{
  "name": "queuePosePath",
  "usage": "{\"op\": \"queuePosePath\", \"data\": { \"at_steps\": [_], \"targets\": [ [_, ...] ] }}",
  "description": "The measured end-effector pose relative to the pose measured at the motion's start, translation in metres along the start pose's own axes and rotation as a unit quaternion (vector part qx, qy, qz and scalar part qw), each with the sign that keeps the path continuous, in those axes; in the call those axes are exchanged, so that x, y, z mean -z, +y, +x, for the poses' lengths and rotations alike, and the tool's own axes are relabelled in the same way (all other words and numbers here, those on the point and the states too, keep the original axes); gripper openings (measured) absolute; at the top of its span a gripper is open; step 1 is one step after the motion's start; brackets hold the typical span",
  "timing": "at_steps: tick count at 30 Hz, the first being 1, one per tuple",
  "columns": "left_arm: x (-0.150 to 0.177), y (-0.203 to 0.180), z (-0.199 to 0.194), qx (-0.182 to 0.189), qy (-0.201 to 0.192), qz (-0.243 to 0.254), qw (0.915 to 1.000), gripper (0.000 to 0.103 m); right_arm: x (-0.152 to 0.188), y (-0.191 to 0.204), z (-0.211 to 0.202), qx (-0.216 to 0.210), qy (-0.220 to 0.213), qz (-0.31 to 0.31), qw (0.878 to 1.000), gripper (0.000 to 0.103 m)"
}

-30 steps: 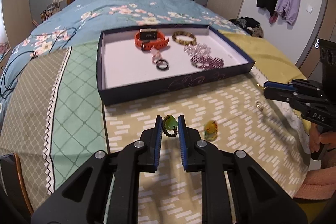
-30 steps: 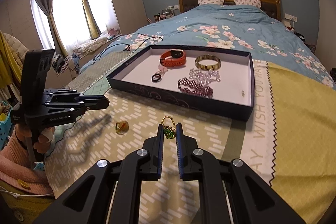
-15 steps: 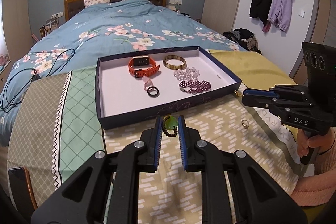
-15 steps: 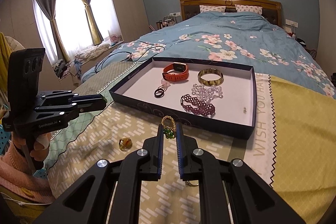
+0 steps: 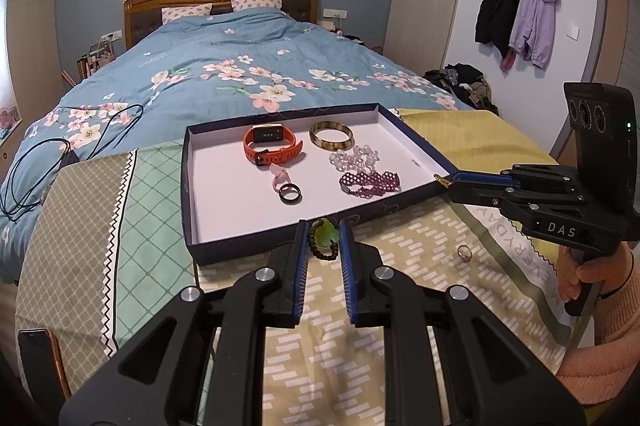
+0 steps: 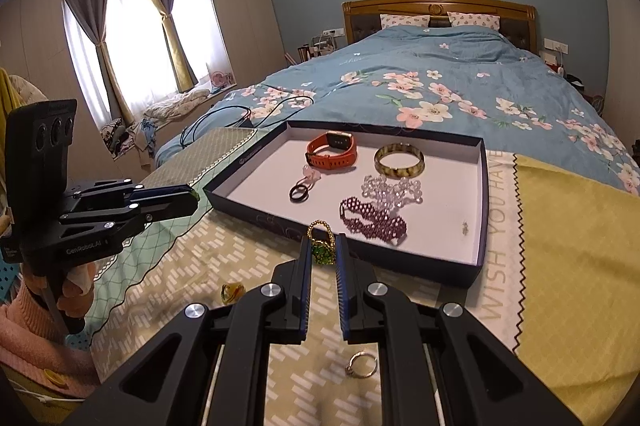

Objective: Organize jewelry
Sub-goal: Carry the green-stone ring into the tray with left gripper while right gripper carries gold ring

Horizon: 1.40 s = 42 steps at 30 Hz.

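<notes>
Both grippers are clamped on jewelry, the left gripper [image 5: 324, 244] on a dark bead bracelet with a green charm [image 5: 325, 237] and the right gripper [image 6: 322, 250] on a gold-chained green pendant [image 6: 321, 244], so each should probably clear the tray [image 5: 256, 246] wall before letting go over bare white floor.

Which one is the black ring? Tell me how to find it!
Look at the dark blue tray on the bed. Near its middle, below the orange watch, lies the black ring, touching a pale pink ring. It is the only plain black band there.

Orange watch [image 5: 271, 145] – navy tray [image 5: 188, 194], white inside.
</notes>
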<state>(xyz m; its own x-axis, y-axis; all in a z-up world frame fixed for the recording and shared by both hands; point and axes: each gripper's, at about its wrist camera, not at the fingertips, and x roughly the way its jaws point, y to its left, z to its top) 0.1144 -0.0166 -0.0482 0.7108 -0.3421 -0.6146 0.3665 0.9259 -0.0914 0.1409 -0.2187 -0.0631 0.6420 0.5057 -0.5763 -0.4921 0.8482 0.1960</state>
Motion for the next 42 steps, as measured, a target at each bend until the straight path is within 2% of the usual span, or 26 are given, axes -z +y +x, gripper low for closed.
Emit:
{"op": "queuePosePath", "data": {
  "at_steps": [16, 42],
  "targets": [
    [-0.022, 0.012, 0.021, -0.008, -0.009, -0.012, 0.9998, 0.016, -0.029, -0.015, 0.017, 0.016, -0.007, -0.012, 1.0, 0.01],
    [-0.04, 0.029, 0.075, -0.006, 0.03, -0.033, 0.999, 0.016, -0.045, -0.036, 0.069, 0.026, 0.038, -0.001, 0.999, 0.01]
  ]
}}
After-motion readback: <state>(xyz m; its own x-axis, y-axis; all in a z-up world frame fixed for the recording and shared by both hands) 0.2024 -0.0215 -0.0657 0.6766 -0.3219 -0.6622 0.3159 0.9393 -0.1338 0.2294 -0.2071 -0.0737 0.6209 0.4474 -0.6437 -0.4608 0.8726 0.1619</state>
